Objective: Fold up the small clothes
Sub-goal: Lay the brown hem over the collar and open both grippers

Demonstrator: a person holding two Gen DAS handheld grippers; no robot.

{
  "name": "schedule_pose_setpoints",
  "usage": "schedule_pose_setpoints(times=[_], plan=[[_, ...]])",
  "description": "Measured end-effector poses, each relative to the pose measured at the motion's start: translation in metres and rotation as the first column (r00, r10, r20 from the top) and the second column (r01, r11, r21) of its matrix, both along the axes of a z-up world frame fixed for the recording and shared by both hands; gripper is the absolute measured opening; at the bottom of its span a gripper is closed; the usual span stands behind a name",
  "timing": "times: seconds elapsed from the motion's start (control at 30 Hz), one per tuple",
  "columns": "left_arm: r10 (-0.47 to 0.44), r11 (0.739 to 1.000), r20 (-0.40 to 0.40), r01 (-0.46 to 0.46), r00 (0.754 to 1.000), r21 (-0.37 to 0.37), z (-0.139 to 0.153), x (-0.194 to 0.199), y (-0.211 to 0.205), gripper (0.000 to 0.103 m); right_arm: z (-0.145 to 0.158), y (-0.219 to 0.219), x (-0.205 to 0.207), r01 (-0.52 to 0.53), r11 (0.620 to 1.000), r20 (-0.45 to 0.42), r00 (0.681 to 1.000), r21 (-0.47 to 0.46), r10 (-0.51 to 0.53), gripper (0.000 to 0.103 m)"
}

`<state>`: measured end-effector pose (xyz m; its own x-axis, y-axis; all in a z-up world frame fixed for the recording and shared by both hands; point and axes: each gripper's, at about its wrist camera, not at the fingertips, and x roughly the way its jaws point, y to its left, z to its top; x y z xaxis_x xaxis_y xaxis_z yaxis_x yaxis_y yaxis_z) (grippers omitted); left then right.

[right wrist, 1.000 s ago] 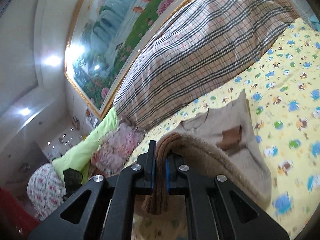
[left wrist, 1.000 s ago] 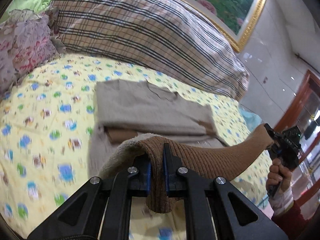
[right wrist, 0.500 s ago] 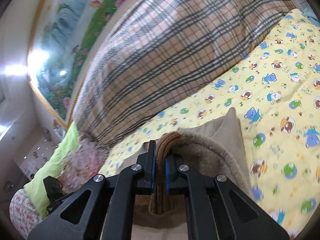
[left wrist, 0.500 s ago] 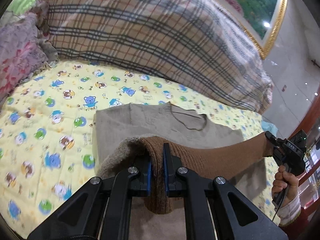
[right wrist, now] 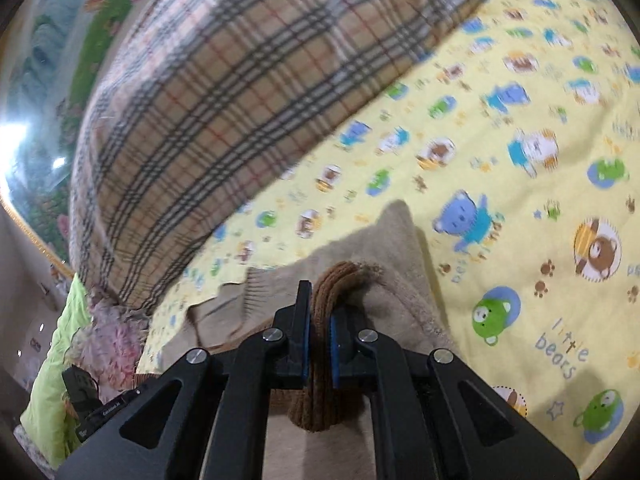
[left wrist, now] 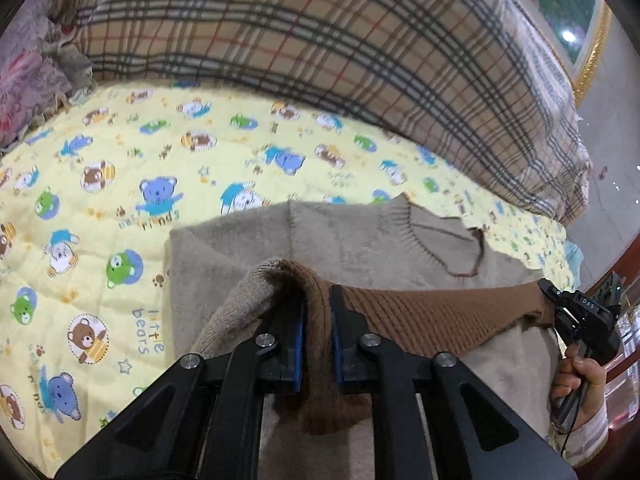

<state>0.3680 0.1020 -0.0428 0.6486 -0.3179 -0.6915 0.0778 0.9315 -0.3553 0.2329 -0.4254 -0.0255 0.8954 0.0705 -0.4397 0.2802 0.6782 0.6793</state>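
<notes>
A small beige knit sweater (left wrist: 360,240) with a brown ribbed hem (left wrist: 432,312) lies on a yellow bear-print sheet (left wrist: 120,184). My left gripper (left wrist: 317,312) is shut on one end of the brown hem. My right gripper (right wrist: 319,312) is shut on the other end, and shows at the right edge of the left wrist view (left wrist: 576,312). The hem is stretched between them, held over the sweater's upper body close to the neckline (left wrist: 440,236). The sweater also shows in the right wrist view (right wrist: 400,248).
A large plaid pillow (left wrist: 340,40) lies along the far side of the sheet, just beyond the sweater's collar. Floral bedding (left wrist: 28,80) sits at the far left. A gold-framed painting (right wrist: 44,60) hangs on the wall behind.
Both grippers have carried the brown hem forward and down over the sweater toward its neckline. The sweater's lower half now lies folded over its upper half. Both stay shut.
</notes>
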Motion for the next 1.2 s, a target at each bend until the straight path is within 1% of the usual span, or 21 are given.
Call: schedule_pose_setpoints(times=[0.07, 0.13, 0.17, 0.2, 0.23, 0.27, 0.3, 0.33, 0.43, 0.5, 0.53, 0.63, 0.7, 0.73, 0.8, 0.87, 0.93, 1.0, 1.03, 1.1, 1.2], plan=[[-0.007, 0.999, -0.002, 0.007, 1.0, -0.034, 0.001, -0.001, 0.005, 0.014, -0.005, -0.004, 0.001, 0.005, 1.0, -0.009, 1.0, 0.028, -0.005, 0.01], [-0.013, 0.998, 0.008, 0.013, 1.0, -0.066, 0.006, -0.005, 0.01, 0.019, -0.004, -0.006, -0.001, 0.01, 0.999, -0.008, 1.0, 0.037, -0.009, 0.013], [-0.012, 0.997, 0.021, 0.014, 1.0, -0.077, 0.012, -0.01, 0.013, 0.028, -0.001, -0.007, -0.004, 0.019, 0.999, -0.002, 1.0, 0.037, -0.019, 0.02], [-0.006, 0.997, 0.041, 0.009, 0.999, -0.081, 0.018, -0.015, 0.016, 0.044, 0.002, -0.007, -0.006, 0.024, 0.999, 0.008, 1.0, 0.035, -0.024, 0.031], [0.014, 0.997, 0.071, -0.008, 0.997, -0.074, 0.026, -0.022, 0.02, 0.063, 0.008, -0.008, -0.011, 0.035, 0.999, 0.024, 0.999, 0.026, -0.036, 0.037], [0.039, 0.997, 0.103, -0.033, 0.994, -0.064, 0.034, -0.029, 0.024, 0.068, 0.012, -0.007, -0.015, 0.048, 0.999, 0.033, 0.998, 0.015, -0.049, 0.047], [0.059, 0.997, 0.125, -0.053, 0.99, -0.056, 0.041, -0.035, 0.028, 0.069, 0.02, -0.007, -0.021, 0.068, 0.998, 0.049, 0.996, -0.004, -0.068, 0.05], [0.063, 0.997, 0.124, -0.056, 0.99, -0.055, 0.046, -0.038, 0.03, 0.069, 0.026, -0.006, -0.024, 0.074, 0.997, 0.061, 0.995, -0.015, -0.073, 0.05], [0.024, 0.996, 0.111, -0.014, 0.993, -0.09, 0.054, -0.054, 0.026, 0.069, 0.04, 0.005, -0.033, 0.026, 0.998, 0.075, 0.997, -0.052, -0.022, 0.05], [-0.042, 0.996, 0.105, 0.05, 0.994, -0.075, 0.055, -0.068, 0.01, 0.069, 0.048, 0.026, -0.035, -0.053, 0.991, 0.058, 0.997, -0.122, 0.06, 0.05], [-0.096, 0.994, 0.098, 0.101, 0.991, -0.052, 0.053, -0.079, -0.006, 0.069, 0.049, 0.038, -0.035, -0.096, 0.983, 0.043, 0.994, -0.158, 0.104, 0.05], [-0.216, 0.976, 0.062, 0.218, 0.974, -0.016, 0.041, -0.097, -0.043, 0.069, 0.047, 0.072, -0.036, -0.228, 0.948, -0.001, 0.972, -0.222, 0.233, 0.05], [-0.283, 0.959, 0.032, 0.283, 0.959, -0.009, 0.031, -0.103, -0.066, 0.069, 0.042, 0.096, -0.03, -0.349, 0.907, -0.044, 0.936, -0.234, 0.349, 0.05], [-0.304, 0.953, 0.016, 0.304, 0.952, 0.0, 0.026, -0.104, -0.076, 0.069, 0.039, 0.106, -0.027, -0.411, 0.882, -0.066, 0.911, -0.231, 0.408, 0.05], [-0.331, 0.943, -0.009, 0.331, 0.943, 0.018, 0.018, -0.101, -0.089, 0.069, 0.03, 0.126, -0.018, -0.535, 0.816, -0.098, 0.844, -0.218, 0.527, 0.05], [-0.336, 0.941, -0.015, 0.336, 0.942, 0.047, 0.013, -0.093, -0.096, 0.069, 0.022, 0.138, -0.008, -0.607, 0.767, -0.134, 0.794, -0.206, 0.593, 0.05], [-0.32, 0.945, -0.022, 0.321, 0.947, 0.058, 0.006, -0.078, -0.095, 0.069, 0.013, 0.143, 0.007, -0.641, 0.742, -0.185, 0.767, -0.198, 0.614, 0.05], [-0.295, 0.952, -0.062, 0.299, 0.953, 0.067, -0.002, -0.054, -0.093, 0.069, 0.002, 0.141, 0.026, -0.64, 0.744, -0.246, 0.765, -0.192, 0.595, 0.05], [-0.287, 0.952, -0.076, 0.293, 0.955, 0.091, -0.004, -0.04, -0.094, 0.069, -0.001, 0.138, 0.033, -0.632, 0.75, -0.252, 0.771, -0.195, 0.585, 0.05], [-0.243, 0.955, -0.073, 0.252, 0.967, 0.155, -0.006, -0.021, -0.091, 0.068, 0.002, 0.127, 0.048, -0.589, 0.777, -0.247, 0.805, -0.223, 0.539, 0.05], [-0.201, 0.966, -0.06, 0.208, 0.978, 0.152, -0.004, 0.005, -0.076, 0.068, 0.005, 0.104, 0.063, -0.485, 0.83, -0.289, 0.865, -0.274, 0.41, 0.05]])
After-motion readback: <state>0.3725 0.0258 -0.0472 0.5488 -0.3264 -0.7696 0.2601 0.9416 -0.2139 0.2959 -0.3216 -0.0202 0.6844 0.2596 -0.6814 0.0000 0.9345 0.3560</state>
